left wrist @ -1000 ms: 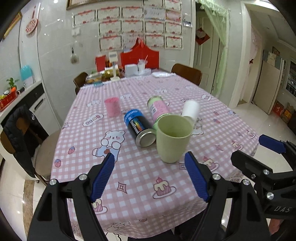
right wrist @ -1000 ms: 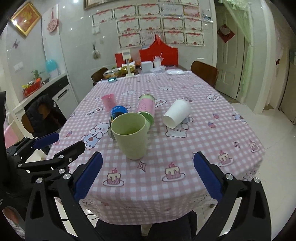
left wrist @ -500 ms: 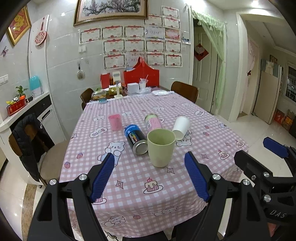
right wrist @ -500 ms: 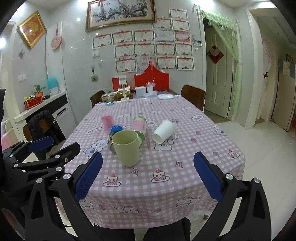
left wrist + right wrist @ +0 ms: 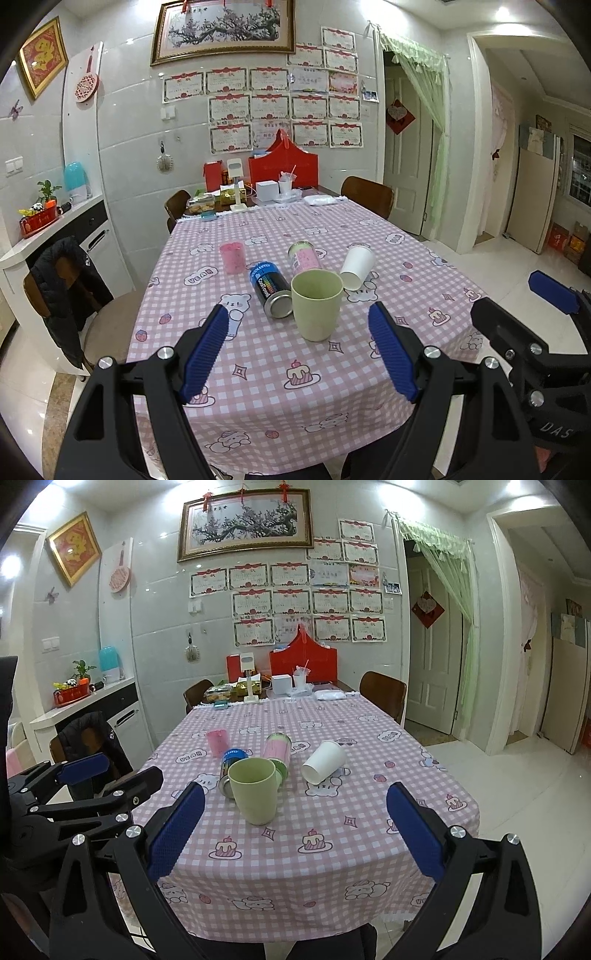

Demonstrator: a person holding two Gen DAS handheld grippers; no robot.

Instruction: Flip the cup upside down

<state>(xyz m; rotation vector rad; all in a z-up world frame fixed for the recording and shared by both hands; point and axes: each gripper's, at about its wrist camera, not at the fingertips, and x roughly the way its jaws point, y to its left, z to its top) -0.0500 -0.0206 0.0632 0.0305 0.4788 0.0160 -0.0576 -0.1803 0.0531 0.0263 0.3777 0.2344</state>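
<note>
A pale green plastic cup [image 5: 316, 304] stands upright, mouth up, near the front of the tabletop [image 5: 258, 369] under its pink checked cloth, touching a dark blue tin can [image 5: 270, 288] lying on its side just left of it. Behind it lie a pink-labelled can [image 5: 303, 256] and a white paper cup [image 5: 356, 266] on their sides, with a small pink tumbler [image 5: 232, 257] upright further left. The left gripper [image 5: 299, 354] and right gripper [image 5: 293, 834] both hang spread wide and empty, well short of the green cup.
</note>
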